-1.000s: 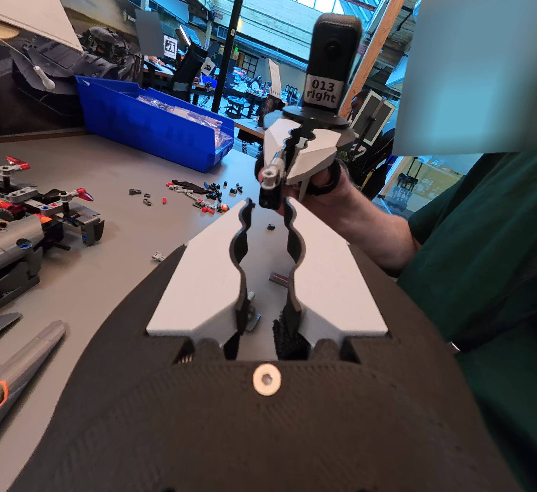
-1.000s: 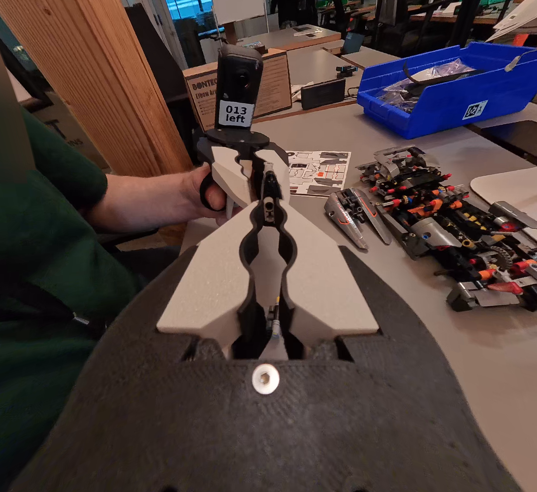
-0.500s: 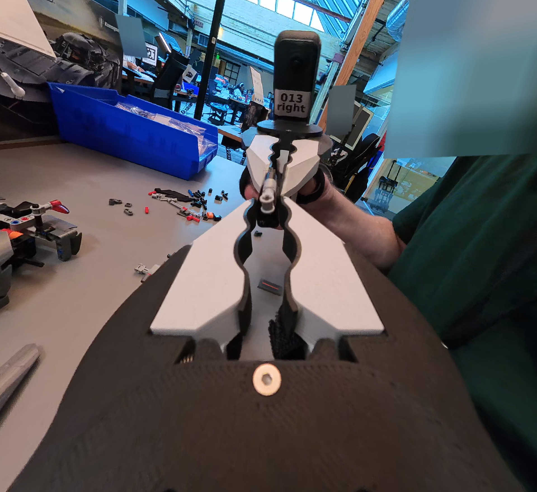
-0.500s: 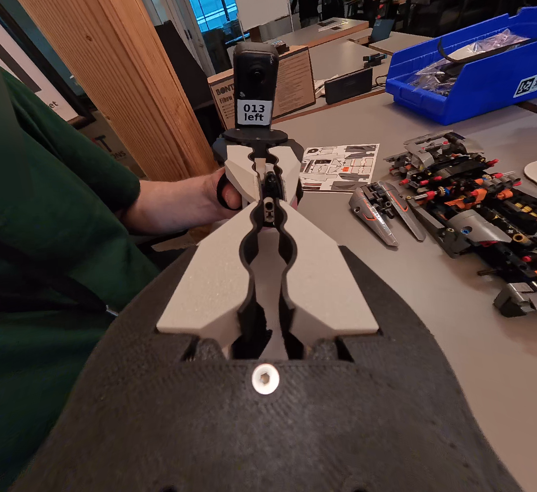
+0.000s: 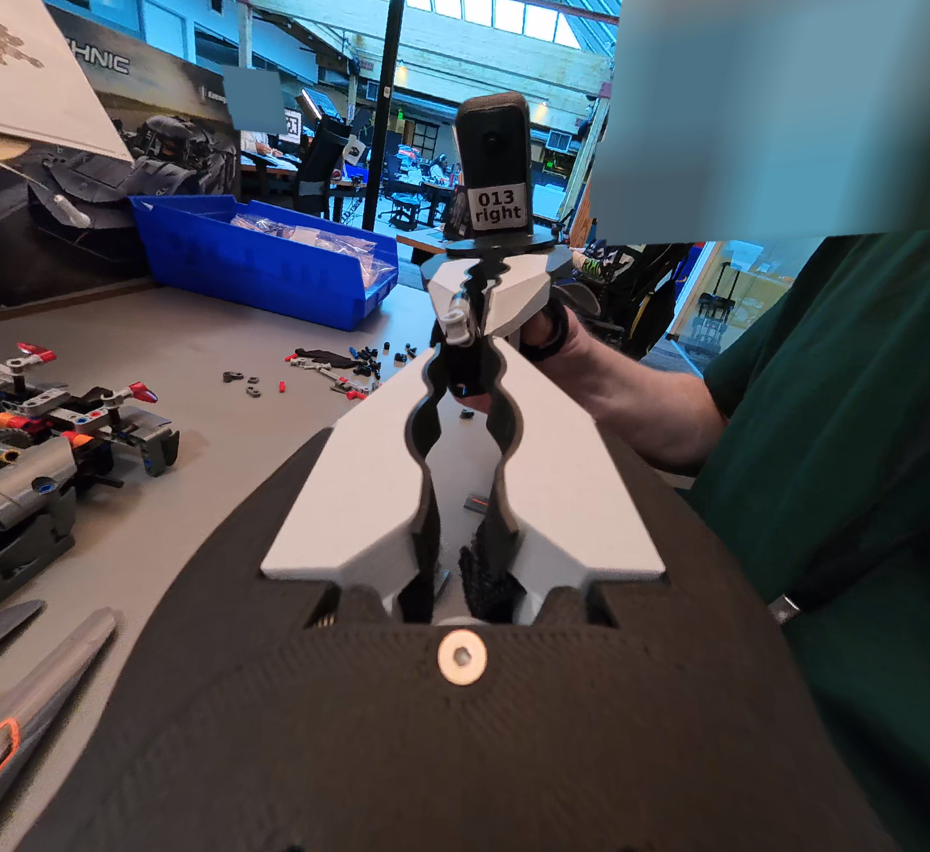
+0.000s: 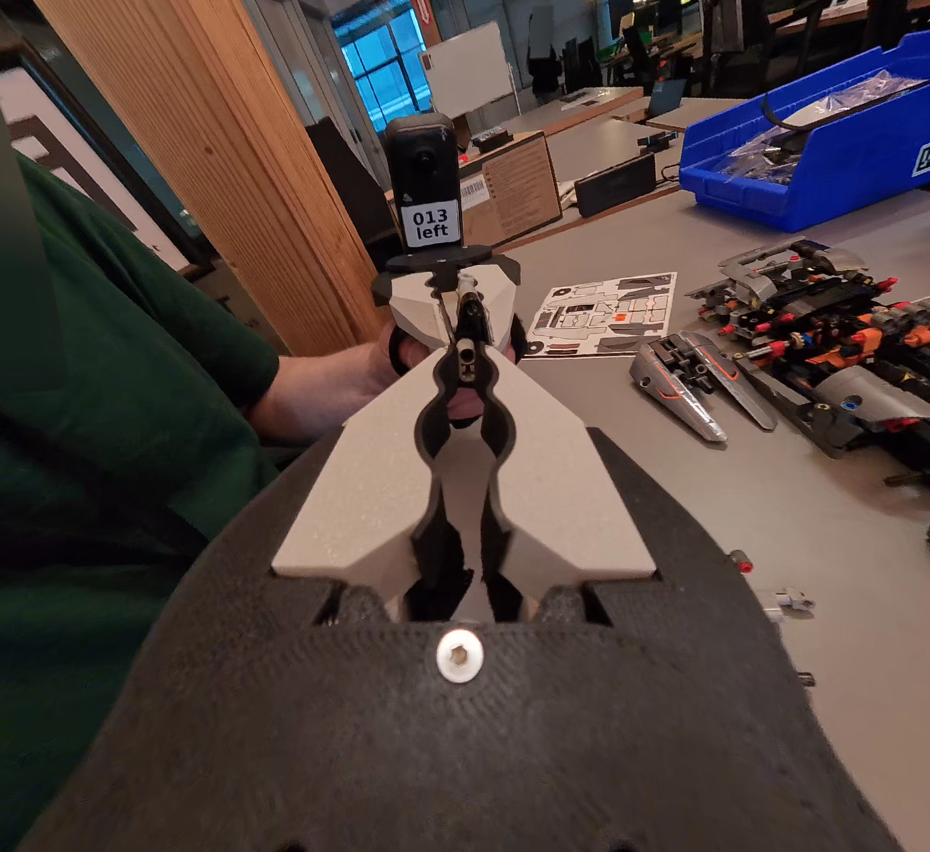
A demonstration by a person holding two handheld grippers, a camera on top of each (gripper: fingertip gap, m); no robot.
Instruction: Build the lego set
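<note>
Above the grey table (image 6: 704, 500), the left gripper (image 5: 465, 365) pinches a black lego piece (image 5: 465, 370) and the right gripper (image 6: 465, 360) pinches a light grey lego pin (image 6: 467, 361), tips meeting, each camera wearing a white sticker.

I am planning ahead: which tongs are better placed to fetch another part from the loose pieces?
Probably right: the right tongs hang nearest the loose pieces, though shut on a grey connector; the left tongs grip a black part.

Printed white label (image 5: 498, 205) on each camera (image 5: 492, 143)
</note>
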